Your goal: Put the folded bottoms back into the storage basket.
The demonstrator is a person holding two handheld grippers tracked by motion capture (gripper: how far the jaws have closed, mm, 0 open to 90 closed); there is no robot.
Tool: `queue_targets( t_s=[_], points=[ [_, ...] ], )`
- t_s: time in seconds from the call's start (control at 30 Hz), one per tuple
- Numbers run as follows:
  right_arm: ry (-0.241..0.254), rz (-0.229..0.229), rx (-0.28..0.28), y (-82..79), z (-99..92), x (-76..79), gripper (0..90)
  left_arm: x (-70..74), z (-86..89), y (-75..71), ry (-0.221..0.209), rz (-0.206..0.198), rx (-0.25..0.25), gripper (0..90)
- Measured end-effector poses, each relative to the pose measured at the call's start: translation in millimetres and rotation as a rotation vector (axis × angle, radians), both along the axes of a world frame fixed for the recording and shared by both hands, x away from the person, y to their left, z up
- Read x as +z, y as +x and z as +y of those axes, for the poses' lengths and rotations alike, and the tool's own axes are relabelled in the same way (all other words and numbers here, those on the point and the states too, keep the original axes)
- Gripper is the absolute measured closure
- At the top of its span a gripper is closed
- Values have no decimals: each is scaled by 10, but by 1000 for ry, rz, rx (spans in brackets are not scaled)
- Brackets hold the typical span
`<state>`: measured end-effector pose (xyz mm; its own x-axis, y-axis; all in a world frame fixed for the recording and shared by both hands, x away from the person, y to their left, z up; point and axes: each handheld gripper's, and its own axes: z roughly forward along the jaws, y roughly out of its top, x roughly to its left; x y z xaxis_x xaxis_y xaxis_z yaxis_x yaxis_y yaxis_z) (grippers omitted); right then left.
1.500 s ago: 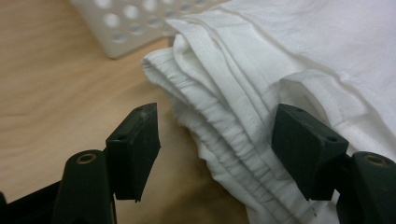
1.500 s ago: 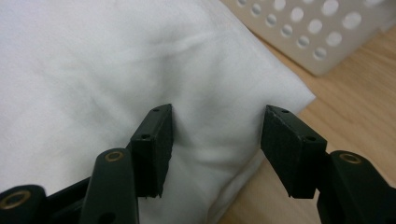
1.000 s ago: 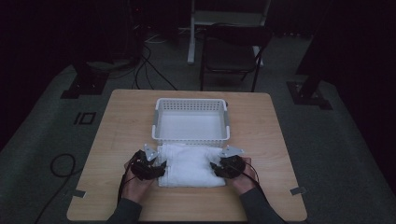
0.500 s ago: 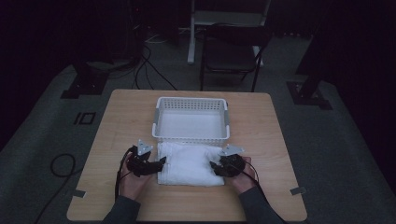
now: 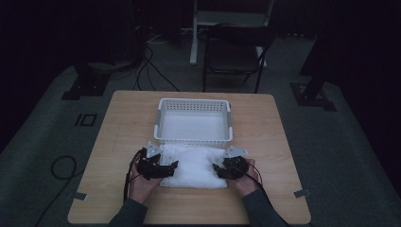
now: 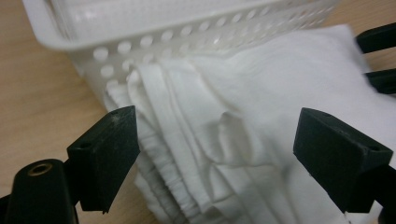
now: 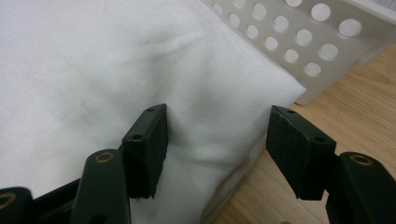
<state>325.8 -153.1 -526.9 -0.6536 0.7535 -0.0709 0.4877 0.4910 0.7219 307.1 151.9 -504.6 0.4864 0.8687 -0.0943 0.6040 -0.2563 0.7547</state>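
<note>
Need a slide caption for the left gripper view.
Open left gripper straddling the layered edge of a folded white towel beside a perforated basket.

Wooden table: white basket at centre; folded white cloth toward near edge, touching basket's near wall.

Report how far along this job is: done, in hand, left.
Done: the white cloth lies folded on the wooden table, against the near wall of the white perforated basket.
In hand: the left tool and right tool sit open at the cloth's two ends, one straddling each edge, not clamped.
Left, probably: grip and lift the cloth into the basket, which looks empty.
</note>
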Motion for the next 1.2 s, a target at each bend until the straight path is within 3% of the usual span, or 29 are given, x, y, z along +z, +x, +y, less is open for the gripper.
queue_targets(
  t_s=[0.13,0.27,0.43,0.6,0.8,0.9,0.97,1.1,1.2],
  points=[
    [7,5,-3,-2,-6,-3,382,-160,47,82,-13,54,1,74],
    [10,8,-4,0,-11,-6,377,-275,51,138,-25,51,-16,32],
    [16,26,-12,15,-24,-12,356,-338,71,196,-69,72,-28,23],
    [15,27,-23,18,-33,-6,338,-389,94,270,-126,143,-14,24],
    [73,28,-24,-67,-81,107,369,-445,127,318,-166,171,-27,6],
    [120,24,-30,-119,-77,161,305,-468,143,337,-181,175,-38,0],
    [120,11,-38,-133,-63,176,267,-472,146,341,-182,171,-45,0],
    [110,67,-73,-54,-39,49,140,-480,155,352,-185,165,-65,0],
    [136,124,-81,19,-58,-43,127,-483,153,354,-186,163,-72,0]
  ],
)
